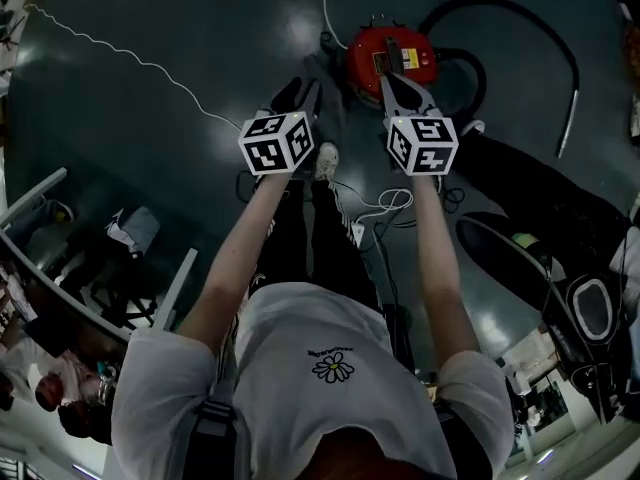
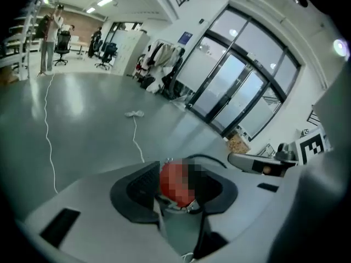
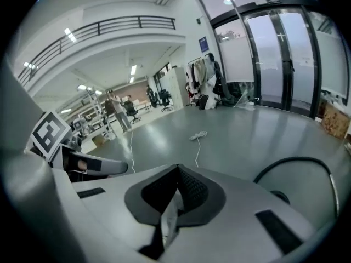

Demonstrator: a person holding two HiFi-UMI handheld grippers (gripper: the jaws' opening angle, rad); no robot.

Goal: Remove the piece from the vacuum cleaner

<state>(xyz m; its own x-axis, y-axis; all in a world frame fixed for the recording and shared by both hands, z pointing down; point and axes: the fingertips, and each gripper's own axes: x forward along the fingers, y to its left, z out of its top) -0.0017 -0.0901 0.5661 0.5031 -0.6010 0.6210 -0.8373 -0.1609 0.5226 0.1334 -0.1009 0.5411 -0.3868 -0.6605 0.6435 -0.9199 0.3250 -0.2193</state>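
A red vacuum cleaner point(image 1: 375, 58) stands on the grey floor ahead of my feet, with a black hose point(image 1: 520, 13) looping off to its right. My right gripper point(image 1: 397, 76) hovers over the vacuum's top; in the right gripper view point(image 3: 176, 171) its dark pads meet at the tip with nothing between them. My left gripper point(image 1: 298, 96) hangs just left of the vacuum. In the left gripper view its jaws point(image 2: 176, 188) stand apart, and the red body point(image 2: 169, 175) shows through the gap, partly under a mosaic patch. Which piece comes off I cannot make out.
A white cord point(image 1: 130, 58) snakes over the floor to the left. Black equipment point(image 1: 520, 238) lies on the right, a desk frame point(image 1: 40, 258) on the left. Glass doors point(image 2: 236, 86) stand ahead, and people and office chairs point(image 2: 55, 37) far back.
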